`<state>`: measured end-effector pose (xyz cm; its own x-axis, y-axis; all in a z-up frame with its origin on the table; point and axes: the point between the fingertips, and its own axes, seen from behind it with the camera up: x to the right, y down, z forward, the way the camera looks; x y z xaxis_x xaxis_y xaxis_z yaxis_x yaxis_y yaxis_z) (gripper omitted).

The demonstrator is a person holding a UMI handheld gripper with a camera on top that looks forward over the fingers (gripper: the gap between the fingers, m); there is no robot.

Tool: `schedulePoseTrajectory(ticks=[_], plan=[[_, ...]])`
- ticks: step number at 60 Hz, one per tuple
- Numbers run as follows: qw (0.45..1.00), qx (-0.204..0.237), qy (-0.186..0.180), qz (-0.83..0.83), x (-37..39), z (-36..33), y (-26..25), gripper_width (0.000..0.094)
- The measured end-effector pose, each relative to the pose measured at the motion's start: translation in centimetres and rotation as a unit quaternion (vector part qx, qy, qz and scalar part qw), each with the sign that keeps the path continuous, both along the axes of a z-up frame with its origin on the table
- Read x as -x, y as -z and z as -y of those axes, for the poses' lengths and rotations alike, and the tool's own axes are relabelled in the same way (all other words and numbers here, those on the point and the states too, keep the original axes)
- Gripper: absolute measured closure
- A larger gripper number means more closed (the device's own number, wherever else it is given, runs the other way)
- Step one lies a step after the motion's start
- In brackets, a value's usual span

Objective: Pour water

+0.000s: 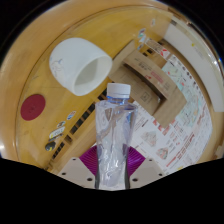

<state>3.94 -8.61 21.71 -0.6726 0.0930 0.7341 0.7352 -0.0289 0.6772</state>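
Note:
My gripper is shut on a clear plastic water bottle with a white cap. The magenta pads press on both sides of the bottle's lower body. The bottle stands upright between the fingers, held above the table. A white cup lies beyond the bottle to its left, tilted in view with its open mouth facing the bottle.
A round wooden table lies below. A red round disc sits on it left of the bottle. A cardboard box and printed papers lie to the right behind the bottle.

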Motion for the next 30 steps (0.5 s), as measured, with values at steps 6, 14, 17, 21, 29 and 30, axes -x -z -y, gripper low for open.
schedulePoseTrajectory(ticks=[6, 14, 17, 21, 29, 30], plan=[[0.998, -0.015, -0.012, -0.057, 0.6, 0.4, -2.8, 0.0605], [0.965, -0.06, -0.01, -0.255, 0.2, 1.3, -9.6, 0.0604], [0.938, -0.072, -0.009, -0.34, -0.2, 1.7, -12.2, 0.0603], [0.885, -0.093, -0.011, -0.456, -0.3, 2.5, -15.8, 0.0603], [0.729, -0.085, -0.022, -0.679, -1.2, 3.1, -17.9, 0.0605], [0.704, -0.073, -0.019, -0.706, -2.0, 3.2, -18.6, 0.0604]])
